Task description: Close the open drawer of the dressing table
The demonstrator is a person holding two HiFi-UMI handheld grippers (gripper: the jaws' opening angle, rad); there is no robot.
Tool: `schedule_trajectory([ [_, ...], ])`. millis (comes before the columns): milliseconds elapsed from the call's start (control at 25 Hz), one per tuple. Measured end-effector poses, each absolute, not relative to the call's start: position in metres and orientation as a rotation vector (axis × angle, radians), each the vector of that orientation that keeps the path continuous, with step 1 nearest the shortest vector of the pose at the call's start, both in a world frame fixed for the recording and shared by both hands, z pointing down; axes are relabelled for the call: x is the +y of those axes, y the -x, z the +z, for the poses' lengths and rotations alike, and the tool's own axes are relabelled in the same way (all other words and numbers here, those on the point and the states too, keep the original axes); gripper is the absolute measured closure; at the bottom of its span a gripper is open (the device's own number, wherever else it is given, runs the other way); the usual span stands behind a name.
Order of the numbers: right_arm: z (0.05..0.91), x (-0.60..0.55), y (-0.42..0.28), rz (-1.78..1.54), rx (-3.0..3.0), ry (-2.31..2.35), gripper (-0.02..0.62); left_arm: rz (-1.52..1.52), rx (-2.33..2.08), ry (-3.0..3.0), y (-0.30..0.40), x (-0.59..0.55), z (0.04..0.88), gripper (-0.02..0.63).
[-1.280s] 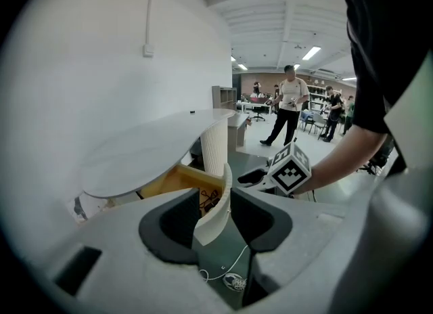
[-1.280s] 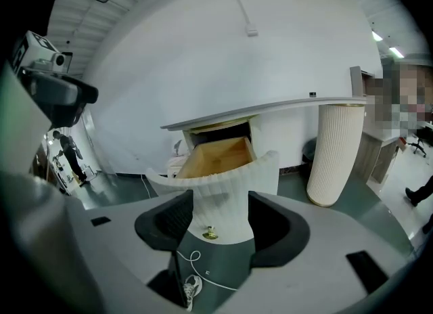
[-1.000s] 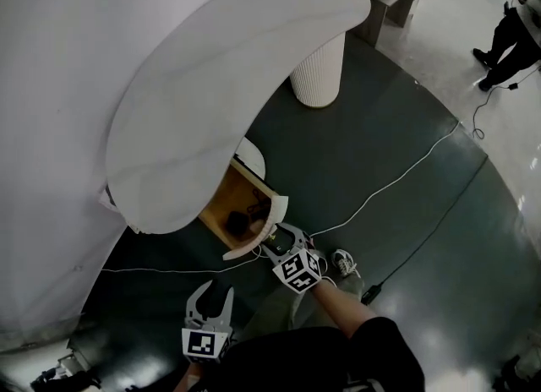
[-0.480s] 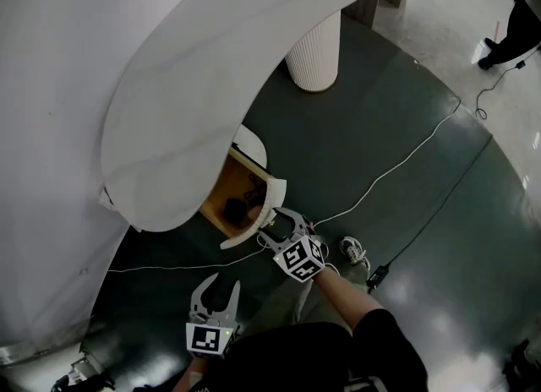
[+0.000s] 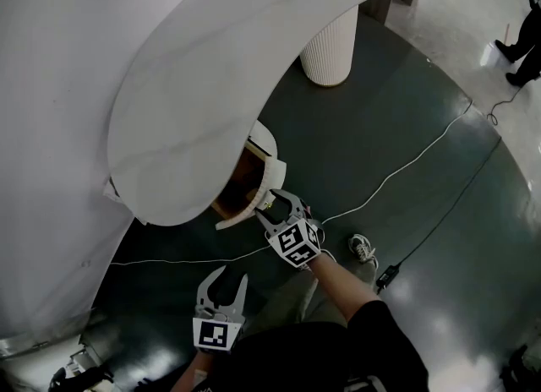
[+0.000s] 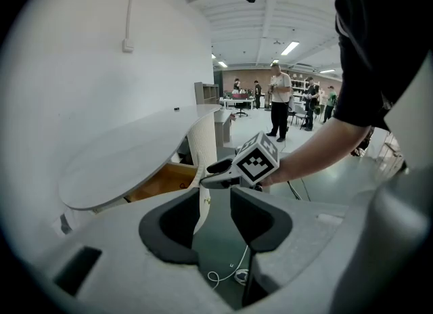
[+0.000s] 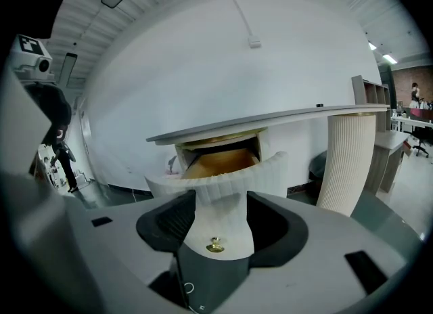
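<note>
Jaws on right gripper (image 5: 277, 206) stand wide and are closing. I see the ribbed white front of the drawer (image 7: 230, 170) and its brass knob (image 7: 215, 245) between them, not clamped. Drawer sits part open under the white table (image 5: 211, 86), wood interior showing. Left gripper (image 5: 232, 276) hangs lower, jaws apart, empty.

1. The drawer (image 5: 272, 172) had a curved, ribbed white front with a small brass knob (image 7: 215, 244) low at its middle, and a warm wooden inside. It stood partly open, jutting out from under the counter's near edge.
2. The counter (image 5: 211, 86) was white, with a long rounded top and a fluted round leg (image 5: 330, 44) at its far right.
</note>
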State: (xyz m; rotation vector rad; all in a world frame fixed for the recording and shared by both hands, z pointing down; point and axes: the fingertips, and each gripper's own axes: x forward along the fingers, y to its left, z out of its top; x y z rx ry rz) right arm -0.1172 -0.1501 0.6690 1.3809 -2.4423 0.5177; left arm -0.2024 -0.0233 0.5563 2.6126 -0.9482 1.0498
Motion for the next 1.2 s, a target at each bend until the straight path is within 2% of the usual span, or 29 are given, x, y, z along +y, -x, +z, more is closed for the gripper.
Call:
schedule_trajectory([
  [1200,0.667,-0.271,0.175,0.449,-2.554,-1.369,0.371,1.042,-1.040,-2.549,0.249,-0.078,0.581,0.469],
])
